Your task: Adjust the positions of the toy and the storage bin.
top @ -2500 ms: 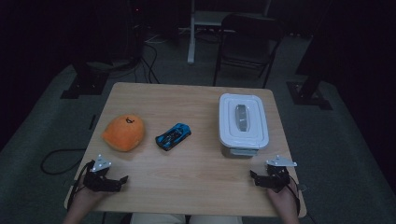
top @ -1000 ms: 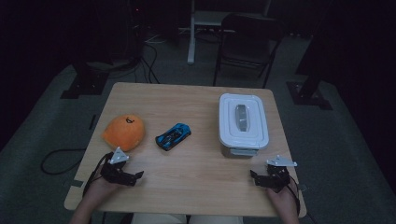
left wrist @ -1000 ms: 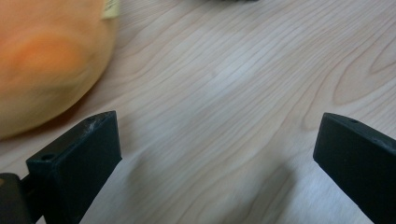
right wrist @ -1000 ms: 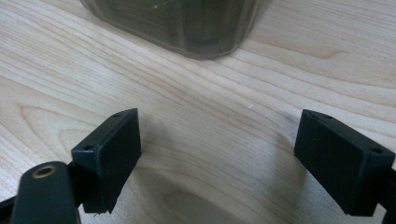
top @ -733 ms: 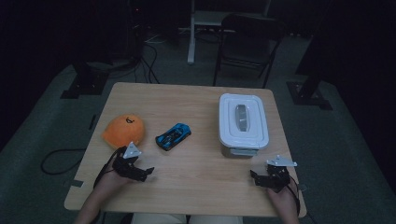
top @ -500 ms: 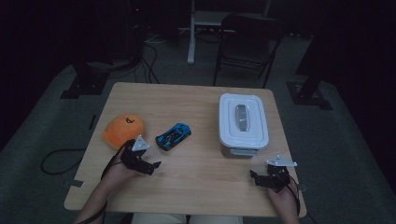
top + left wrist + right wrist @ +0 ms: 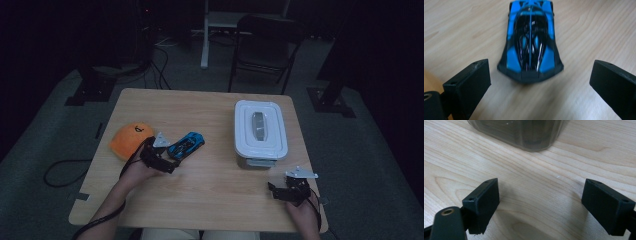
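— Where is the left claw [image 7: 168,161], and how does the arm lie?

— The left forearm comes in from the bottom edge and slants up to the right over the tabletop [image 7: 210,185]. Its claw is spread wide, with nothing between the jaws. The blue toy car [image 7: 531,37] lies just in front of it, not touched, its near end facing the gap.

— And the car on the tabletop?

— It is left of the middle, just right of the orange plush [image 7: 131,140].

— The right claw [image 7: 280,191]?

— It rests low near the front right corner, also wide and empty, pointing at the white lidded box [image 7: 260,131].
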Available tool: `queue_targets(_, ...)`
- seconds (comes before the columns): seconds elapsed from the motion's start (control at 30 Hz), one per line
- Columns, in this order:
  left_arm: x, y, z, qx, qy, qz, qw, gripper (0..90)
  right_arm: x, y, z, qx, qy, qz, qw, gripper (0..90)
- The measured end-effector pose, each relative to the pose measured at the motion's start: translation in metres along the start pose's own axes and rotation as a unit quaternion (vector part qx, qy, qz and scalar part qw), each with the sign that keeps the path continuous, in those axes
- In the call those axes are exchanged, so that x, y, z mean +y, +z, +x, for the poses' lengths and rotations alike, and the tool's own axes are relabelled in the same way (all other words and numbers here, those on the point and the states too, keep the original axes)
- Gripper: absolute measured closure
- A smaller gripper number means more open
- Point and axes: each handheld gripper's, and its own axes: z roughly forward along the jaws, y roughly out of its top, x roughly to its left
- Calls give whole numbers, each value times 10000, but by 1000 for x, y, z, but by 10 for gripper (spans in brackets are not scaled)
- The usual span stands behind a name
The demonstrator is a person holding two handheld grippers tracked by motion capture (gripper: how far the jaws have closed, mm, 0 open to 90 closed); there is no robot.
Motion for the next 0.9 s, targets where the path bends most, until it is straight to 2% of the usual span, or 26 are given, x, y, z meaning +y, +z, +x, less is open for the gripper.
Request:
queue_targets(0.17, 12, 8, 3, -77, -4, 72, 9999, 39, 0, 0, 0, 0, 0, 0, 10000, 142)
queue_targets(0.27, 22, 17, 5, 3, -41, 114, 9999, 39, 0, 0, 0, 1, 0, 0, 10000, 142)
queue_targets(0.33, 26, 20, 6, 48, 37, 112, 9999, 39, 0, 0, 0, 0, 0, -1, 10000, 142)
queue_targets(0.47, 35, 29, 9, -6, 66, 207, 9998, 39, 0, 0, 0, 0, 0, -1, 10000, 142)
queue_targets(0.7, 42, 49, 16, -180, -29, 479, 9987, 59, 0, 0, 0, 1, 1, 0, 10000, 142)
queue_targets(0.73, 43, 51, 16, -139, -32, 495, 9987, 59, 0, 0, 0, 1, 1, 0, 10000, 142)
queue_targets(0.77, 43, 54, 18, -221, -64, 561, 9982, 59, 0, 0, 0, 1, 2, -1, 10000, 142)
queue_targets(0.83, 44, 58, 18, -200, -57, 622, 9978, 63, 0, 0, 0, 1, 1, 0, 10000, 142)
queue_targets(0.87, 44, 59, 19, -260, -73, 615, 9977, 135, 0, 0, 0, 1, 2, 0, 10000, 142)
queue_targets(0.9, 45, 60, 18, -222, -79, 601, 9979, 154, 0, 0, 0, 1, 3, -1, 10000, 142)
